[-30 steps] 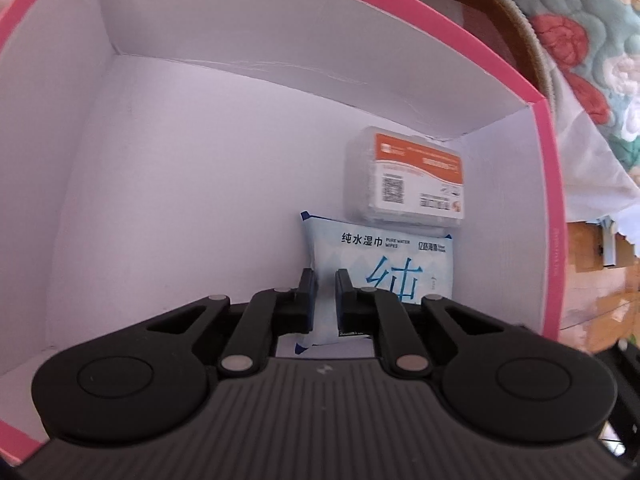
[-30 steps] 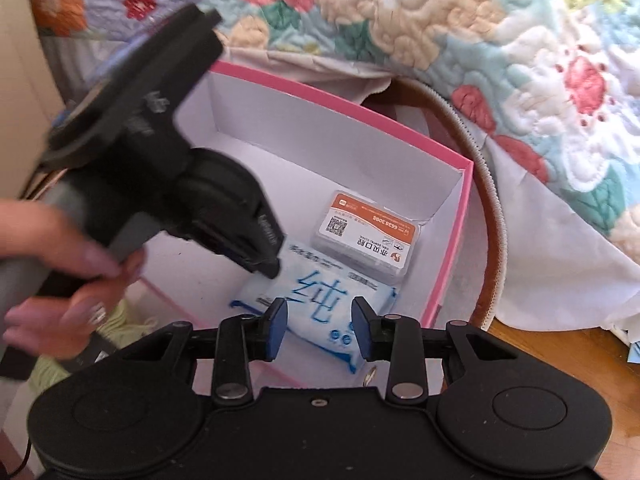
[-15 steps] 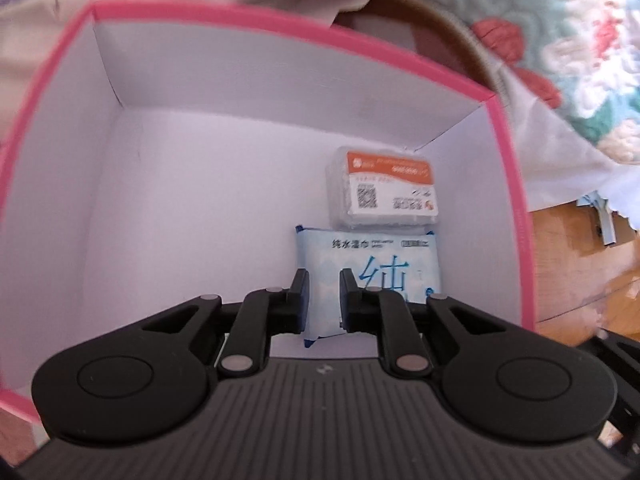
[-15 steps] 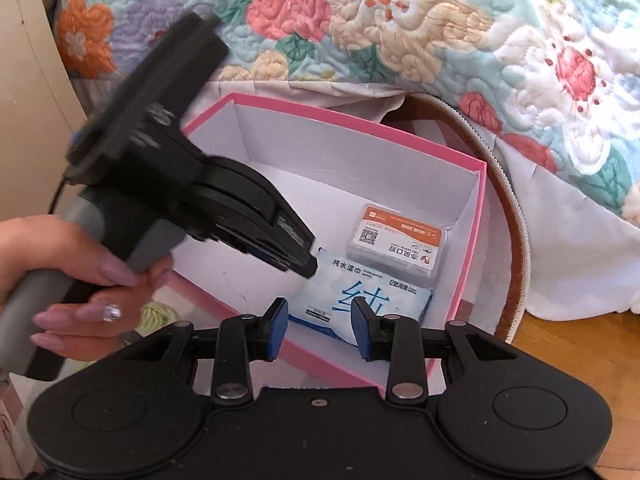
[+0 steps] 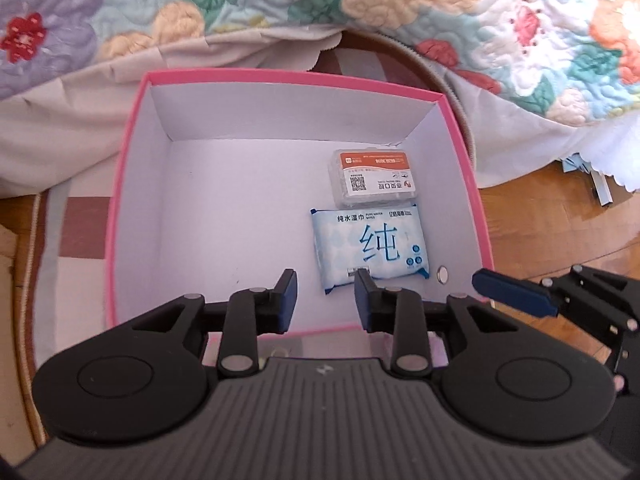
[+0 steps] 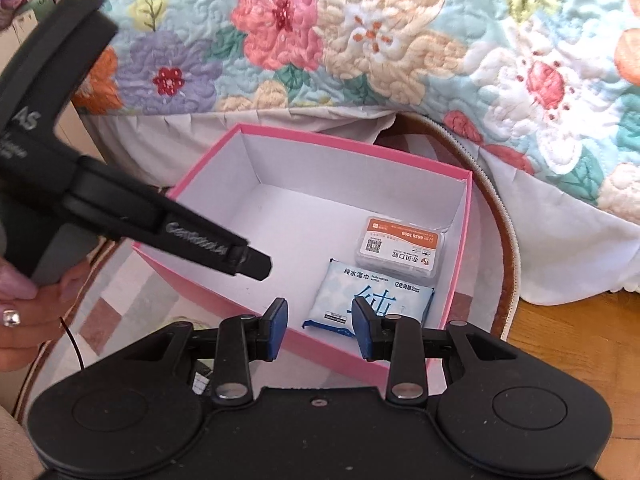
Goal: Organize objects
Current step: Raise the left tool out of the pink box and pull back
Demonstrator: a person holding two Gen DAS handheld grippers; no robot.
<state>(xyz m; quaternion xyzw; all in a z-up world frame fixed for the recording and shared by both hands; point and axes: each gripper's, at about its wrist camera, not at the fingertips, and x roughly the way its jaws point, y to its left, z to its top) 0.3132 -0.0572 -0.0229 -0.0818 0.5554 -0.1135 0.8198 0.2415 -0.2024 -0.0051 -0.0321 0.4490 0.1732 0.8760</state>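
A pink box (image 5: 296, 77) with a white inside stands on a rug. On its floor at the right lie a blue-white wet wipes pack (image 5: 370, 248) and, behind it, a clear plastic case (image 5: 374, 178) with an orange label. My left gripper (image 5: 325, 300) hovers above the box's near edge; its jaws are opening with nothing between them. My right gripper (image 6: 320, 328) hangs over the near right corner of the box (image 6: 352, 144), open and empty, above the wipes pack (image 6: 340, 296) and the case (image 6: 400, 250). The left gripper (image 6: 256, 263) reaches in from the left.
A small round silver disc (image 5: 442, 274) lies beside the wipes. A floral quilt (image 6: 360, 40) hangs behind the box. The round rug's brown edge (image 6: 500, 240) curves at the right, with wooden floor (image 6: 580, 340) beyond. A hand with a ring (image 6: 16, 312) holds the left gripper.
The left gripper rose out of the box and its jaws parted; the wipes pack stayed on the box floor. The right gripper drew up and back a little.
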